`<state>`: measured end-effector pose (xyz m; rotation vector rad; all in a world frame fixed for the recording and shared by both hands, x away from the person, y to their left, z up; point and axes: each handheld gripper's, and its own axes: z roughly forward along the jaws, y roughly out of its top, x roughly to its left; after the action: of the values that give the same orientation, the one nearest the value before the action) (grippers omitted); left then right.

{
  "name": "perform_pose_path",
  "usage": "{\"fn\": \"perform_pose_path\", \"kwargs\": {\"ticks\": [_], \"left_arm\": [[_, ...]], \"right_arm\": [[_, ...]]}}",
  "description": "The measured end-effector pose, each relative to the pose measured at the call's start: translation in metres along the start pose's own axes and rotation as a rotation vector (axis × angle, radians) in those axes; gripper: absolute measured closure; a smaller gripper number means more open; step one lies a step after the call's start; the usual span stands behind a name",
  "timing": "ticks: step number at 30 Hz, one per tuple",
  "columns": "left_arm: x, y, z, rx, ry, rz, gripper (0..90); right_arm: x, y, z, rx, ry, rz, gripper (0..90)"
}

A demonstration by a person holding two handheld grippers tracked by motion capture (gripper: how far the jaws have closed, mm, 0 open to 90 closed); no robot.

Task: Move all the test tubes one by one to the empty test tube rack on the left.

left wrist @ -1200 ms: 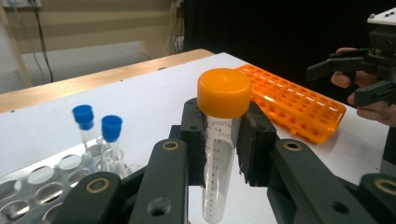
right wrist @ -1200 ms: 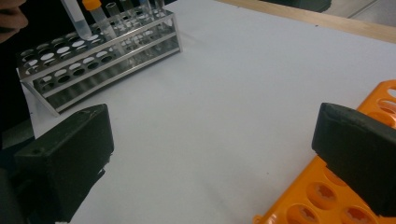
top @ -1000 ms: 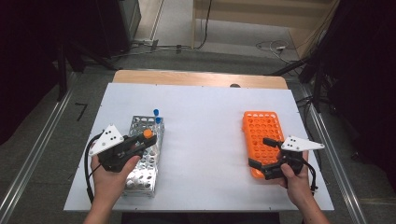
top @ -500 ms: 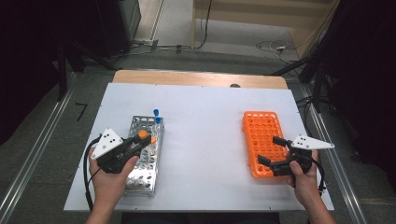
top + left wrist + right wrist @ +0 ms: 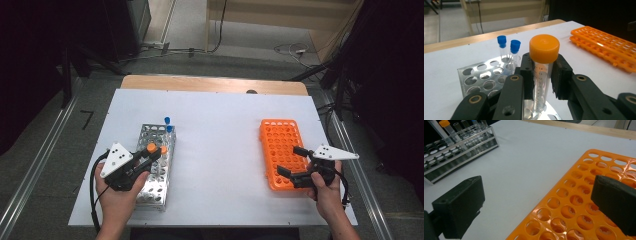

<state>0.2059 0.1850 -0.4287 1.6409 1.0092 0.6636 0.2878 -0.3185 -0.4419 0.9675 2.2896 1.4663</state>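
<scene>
Upright, left gripper (image 5: 543, 75) around orange-capped tube (image 5: 543, 72)

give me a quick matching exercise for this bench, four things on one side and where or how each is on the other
Things:
1. orange-capped clear plastic tube
2. two blue-capped slim tubes
3. orange plastic tube rack
4. right hand-held gripper

States:
a. standing at the far end of the perforated metal rack
b. jaws open over holes
c. clamped by the left hand-held gripper
d. lying empty at the table's right

Pairs: 1-c, 2-a, 3-d, 4-b

Grad. marks "14", "13", "12" on orange-cap tube (image 5: 543, 72).
</scene>
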Motion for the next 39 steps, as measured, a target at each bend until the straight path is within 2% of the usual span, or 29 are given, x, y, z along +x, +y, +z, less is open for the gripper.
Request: {"fn": "perform_pose_path", "kwargs": {"ticks": [5,9,12,18,21,26,31,39], "left_arm": [[-0.005,-0.006,0.008,0.069,0.013,0.015,74.0],[-0.006,-0.009,0.012,0.104,0.028,0.014,74.0],[-0.005,-0.009,0.014,0.118,0.021,-0.003,73.6],[-0.004,-0.009,0.016,0.152,0.004,0.003,69.7],[-0.004,-0.008,0.016,0.154,-0.007,0.001,67.0],[-0.004,-0.007,0.014,0.141,-0.023,-0.002,56.9],[-0.002,-0.007,0.011,0.112,-0.029,-0.015,40.7],[0.002,-0.005,0.005,0.058,-0.073,-0.021,22.4]], "right_arm": [[-0.001,-0.001,0.001,0.005,-0.001,0.003,0.0],[0.000,-0.001,0.001,0.006,0.000,-0.001,0.0],[-0.001,-0.001,0.001,0.005,0.001,0.000,0.0],[-0.002,-0.001,0.001,0.005,-0.003,0.003,0.0],[-0.002,-0.001,0.001,0.007,-0.004,0.002,0.0],[-0.002,-0.002,0.001,0.006,-0.004,0.002,0.0],[-0.003,-0.002,0.000,0.005,-0.008,0.003,0.0],[-0.005,-0.003,-0.002,-0.004,-0.014,0.006,0.0]]}}
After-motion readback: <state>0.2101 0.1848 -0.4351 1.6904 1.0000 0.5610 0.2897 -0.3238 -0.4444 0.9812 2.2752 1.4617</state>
